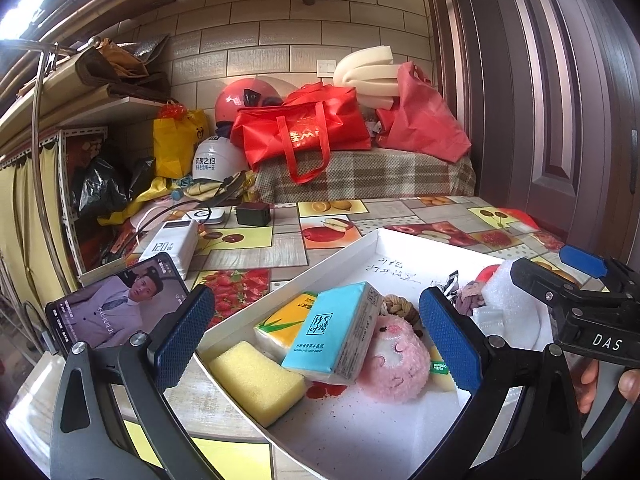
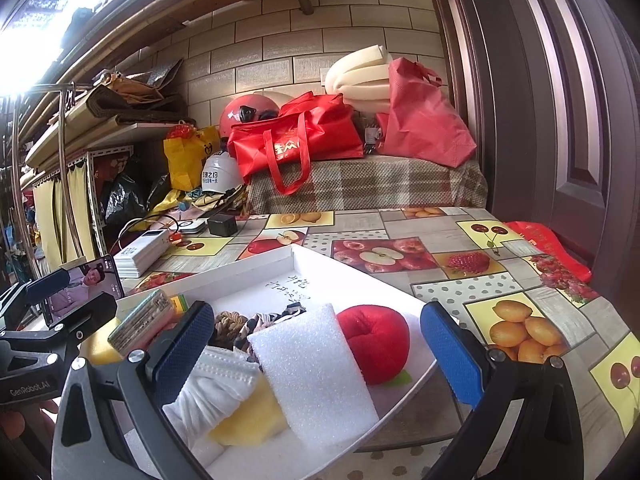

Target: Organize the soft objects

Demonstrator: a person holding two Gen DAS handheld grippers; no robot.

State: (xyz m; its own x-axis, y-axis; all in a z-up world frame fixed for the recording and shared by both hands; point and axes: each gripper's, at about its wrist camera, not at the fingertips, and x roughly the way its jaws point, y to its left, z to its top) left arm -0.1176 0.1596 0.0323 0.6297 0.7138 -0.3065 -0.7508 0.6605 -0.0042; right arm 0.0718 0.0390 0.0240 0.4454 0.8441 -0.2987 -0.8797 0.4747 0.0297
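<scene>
A white tray (image 1: 376, 240) on the fruit-print table holds soft things. In the left wrist view it holds a yellow sponge (image 1: 258, 382), a blue tissue pack (image 1: 334, 332), a yellow tissue pack (image 1: 286, 318) and a pink plush (image 1: 394, 360). In the right wrist view the tray (image 2: 296, 254) holds a white foam slab (image 2: 312, 372), a red soft apple (image 2: 376, 342), a white face mask (image 2: 218, 380) and a yellow soft piece (image 2: 248, 420). My left gripper (image 1: 318, 340) is open above the tissue packs and plush. My right gripper (image 2: 318, 352) is open above the foam slab, holding nothing.
A phone (image 1: 120, 308) playing a video leans at the table's left. A white power bank (image 1: 172, 246) and black charger (image 1: 254, 214) lie behind it. Red bags (image 1: 304, 132) and helmets sit on a plaid bench beyond. A door (image 1: 560, 100) stands at right.
</scene>
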